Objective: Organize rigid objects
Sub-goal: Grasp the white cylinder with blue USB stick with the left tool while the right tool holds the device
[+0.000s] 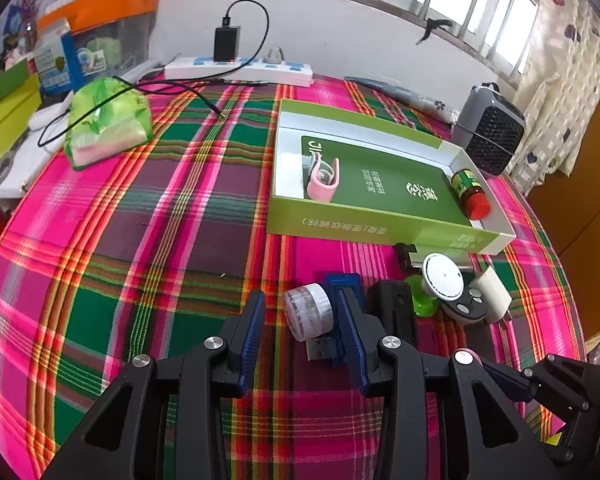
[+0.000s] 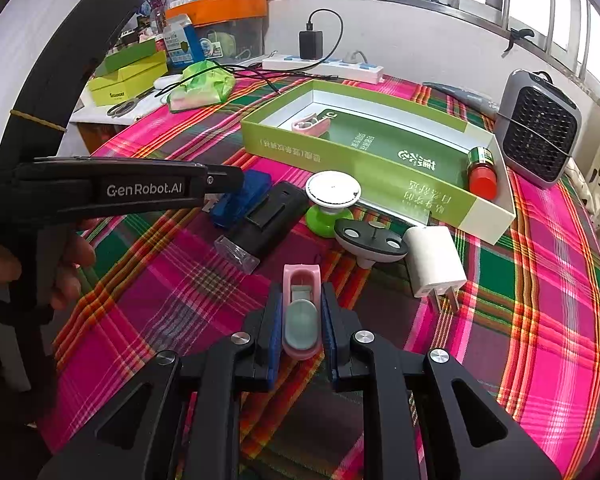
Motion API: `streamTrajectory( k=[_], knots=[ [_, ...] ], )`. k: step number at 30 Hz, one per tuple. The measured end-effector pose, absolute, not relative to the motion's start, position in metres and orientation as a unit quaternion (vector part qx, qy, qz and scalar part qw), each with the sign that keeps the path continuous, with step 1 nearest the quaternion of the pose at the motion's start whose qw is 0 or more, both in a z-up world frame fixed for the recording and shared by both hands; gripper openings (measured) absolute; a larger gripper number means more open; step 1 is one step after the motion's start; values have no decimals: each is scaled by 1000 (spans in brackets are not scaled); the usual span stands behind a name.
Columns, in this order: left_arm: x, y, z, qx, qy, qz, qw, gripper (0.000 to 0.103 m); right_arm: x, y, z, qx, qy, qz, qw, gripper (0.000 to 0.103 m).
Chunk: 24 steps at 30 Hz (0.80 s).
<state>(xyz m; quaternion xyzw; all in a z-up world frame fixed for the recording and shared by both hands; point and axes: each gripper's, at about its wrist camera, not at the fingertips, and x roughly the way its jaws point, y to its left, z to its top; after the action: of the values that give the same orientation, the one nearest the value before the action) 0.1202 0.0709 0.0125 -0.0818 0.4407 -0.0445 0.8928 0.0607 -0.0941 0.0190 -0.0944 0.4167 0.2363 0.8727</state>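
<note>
Right gripper (image 2: 300,320) clamped on pink clip (image 2: 301,312), above plaid bench (image 2: 540,300). Left gripper (image 1: 302,320) jaws wide, clear jar (image 1: 309,311) between them, pads not pressing. Green tray (image 2: 364,160) holds second pink clip (image 2: 310,124), red-capped bottle (image 2: 482,170).

Tablecloth (image 1: 140,240): woven plaid cloth, matt. Green tray box (image 1: 364,224): smooth cardboard, slight sheen. Bottle cap (image 1: 478,204): glossy red plastic. Clear roll (image 1: 310,312): translucent plastic. Pink clip (image 2: 302,312): smooth plastic. White charger (image 2: 434,260): glossy plastic, metal prongs. Finger pads (image 2: 274,332): ribbed blue.
</note>
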Motion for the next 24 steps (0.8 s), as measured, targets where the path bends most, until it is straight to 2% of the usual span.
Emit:
streamTrajectory(
  k=[5,9,13,24],
  knots=[
    [120,73,12,-84,438,-43,894,36,61,-94,18,-93,418,236,872,19],
    [120,72,13,-85,436,-47,895,23,61,-94,18,-92,418,236,872,19],
    [119,70,13,-84,435,-53,895,19,61,-94,18,-92,418,235,872,19],
    [117,69,14,-79,433,-53,896,18,61,-94,18,-92,419,235,872,19]
  ],
)
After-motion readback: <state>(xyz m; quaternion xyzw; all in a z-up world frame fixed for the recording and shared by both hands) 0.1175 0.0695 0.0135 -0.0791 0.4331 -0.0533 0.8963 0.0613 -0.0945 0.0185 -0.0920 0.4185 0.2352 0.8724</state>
